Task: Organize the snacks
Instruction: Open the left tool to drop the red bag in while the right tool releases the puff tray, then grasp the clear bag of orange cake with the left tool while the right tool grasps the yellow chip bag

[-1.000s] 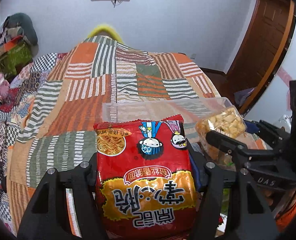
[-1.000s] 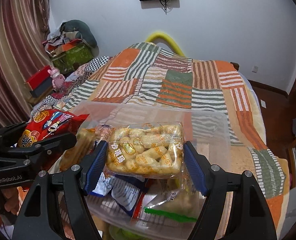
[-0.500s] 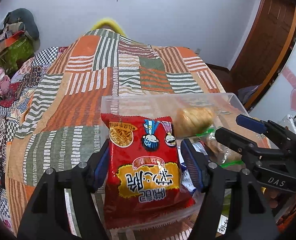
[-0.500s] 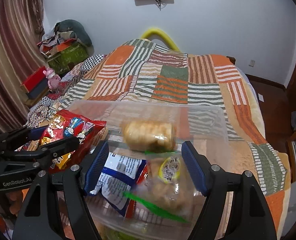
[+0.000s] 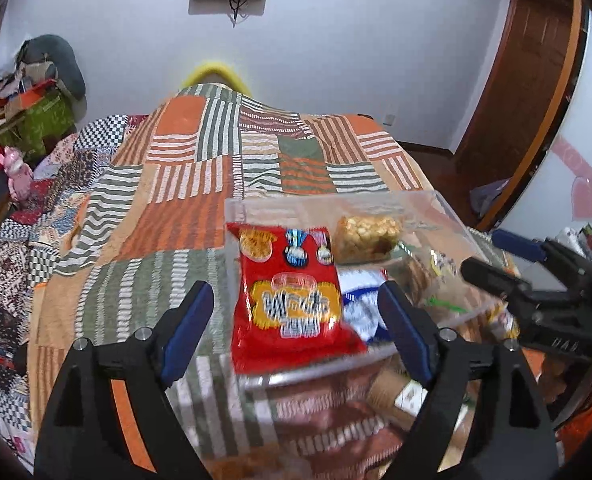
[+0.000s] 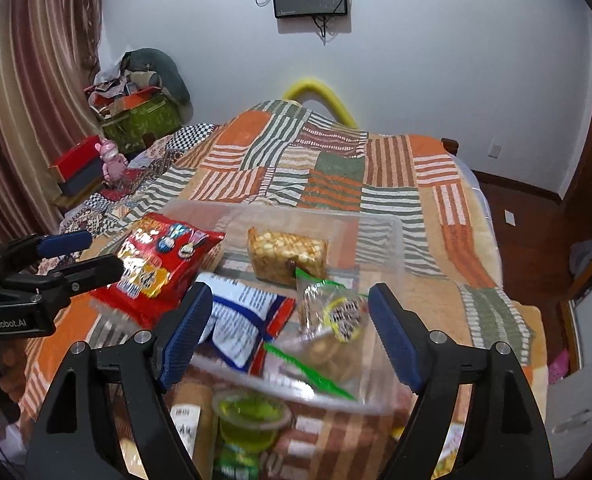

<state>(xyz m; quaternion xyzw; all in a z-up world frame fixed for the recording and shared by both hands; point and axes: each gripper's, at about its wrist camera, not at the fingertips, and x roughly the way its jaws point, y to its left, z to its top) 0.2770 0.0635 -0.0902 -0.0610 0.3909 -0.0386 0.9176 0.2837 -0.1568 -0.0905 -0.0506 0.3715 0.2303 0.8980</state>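
Observation:
A red noodle-snack bag (image 5: 292, 292) lies in the clear plastic box (image 5: 328, 200), leaning on its left wall. My left gripper (image 5: 295, 289) hovers over it with its jaws opening; the bag shows between the blue pads (image 5: 188, 332) but they do not touch it. A clear pack of yellow puffed snacks (image 6: 286, 254) rests at the far end of the box (image 6: 376, 224). My right gripper (image 6: 291, 290) is above the box, jaws opening, with nothing pressed between them. In each wrist view the other gripper shows at the side (image 6: 104, 250) (image 5: 481, 251).
The box also holds a blue-and-white packet (image 6: 248, 316) and a clear bag with a green seal (image 6: 332, 312). A green jelly cup (image 6: 252, 416) lies near me outside it. The striped patchwork quilt (image 6: 328, 176) covers the bed; a pink toy (image 6: 112, 162) stands at the left.
Both grippers let go of their packs and drew back and upward. The red bag dropped into the box's left side; the yellow pack fell to its far end.

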